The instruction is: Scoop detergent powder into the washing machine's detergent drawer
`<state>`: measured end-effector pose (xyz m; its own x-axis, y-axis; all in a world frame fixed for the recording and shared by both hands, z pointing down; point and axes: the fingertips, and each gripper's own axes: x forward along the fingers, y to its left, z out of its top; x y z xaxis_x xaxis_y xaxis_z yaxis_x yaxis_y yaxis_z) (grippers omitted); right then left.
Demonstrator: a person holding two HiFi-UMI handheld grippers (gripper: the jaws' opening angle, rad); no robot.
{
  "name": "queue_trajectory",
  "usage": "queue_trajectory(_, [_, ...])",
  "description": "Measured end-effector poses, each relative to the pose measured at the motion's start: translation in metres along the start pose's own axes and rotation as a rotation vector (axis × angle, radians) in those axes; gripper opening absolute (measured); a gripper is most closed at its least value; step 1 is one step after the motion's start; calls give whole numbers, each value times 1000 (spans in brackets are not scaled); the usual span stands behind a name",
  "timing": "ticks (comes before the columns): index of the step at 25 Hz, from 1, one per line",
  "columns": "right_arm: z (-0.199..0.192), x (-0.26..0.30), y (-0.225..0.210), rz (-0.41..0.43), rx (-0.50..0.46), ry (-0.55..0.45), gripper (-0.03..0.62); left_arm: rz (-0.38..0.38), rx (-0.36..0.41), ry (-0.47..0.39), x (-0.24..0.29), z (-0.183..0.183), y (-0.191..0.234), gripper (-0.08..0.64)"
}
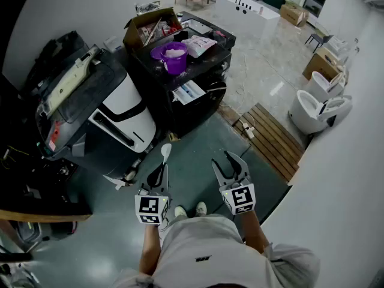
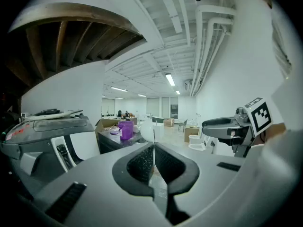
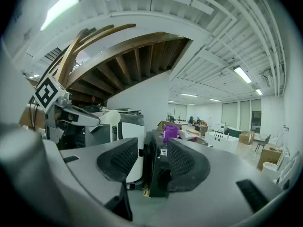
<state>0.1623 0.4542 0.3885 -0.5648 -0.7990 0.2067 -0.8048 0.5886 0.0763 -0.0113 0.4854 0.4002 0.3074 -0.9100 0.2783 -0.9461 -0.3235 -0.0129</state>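
Note:
My left gripper [image 1: 163, 168] is shut on the thin handle of a white spoon [image 1: 166, 153], whose bowl [image 2: 147, 129] points forward and looks empty. My right gripper [image 1: 222, 159] hangs open beside it with nothing between its jaws [image 3: 152, 148]. Both are held low over the floor, short of the white washing machine [image 1: 123, 110] with its dark lid. A purple tub [image 1: 173, 56] of white powder stands on the black cabinet [image 1: 198, 89] next to the machine. The tub [image 2: 126, 129] also shows in both gripper views [image 3: 171, 132]. I cannot make out the detergent drawer.
On the cabinet top, an open cardboard box [image 1: 144, 29] and a white bag [image 1: 200, 44] stand beside the tub. A wooden slat mat [image 1: 273, 140] lies on the floor to the right. White toilets [image 1: 315, 110] stand along the right wall. Dark clutter [image 1: 36, 179] fills the left side.

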Motion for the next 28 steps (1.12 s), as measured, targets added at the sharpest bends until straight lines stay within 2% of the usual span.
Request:
queue_trajectory(7, [-8, 9, -21, 25, 30, -27, 189, -6, -36, -32, 20, 6, -11, 17])
queue_trajectory(13, [-9, 30, -21, 53, 27, -10, 188, -11, -24, -18, 37, 7, -5, 18])
queue_trajectory(21, [-4, 86, -18, 39, 10, 12, 187, -59, -41, -31, 74, 7, 33, 17])
queue_trajectory(28, [10, 136, -18, 3, 15, 37, 188, -85, -26, -28, 107, 16, 80, 17])
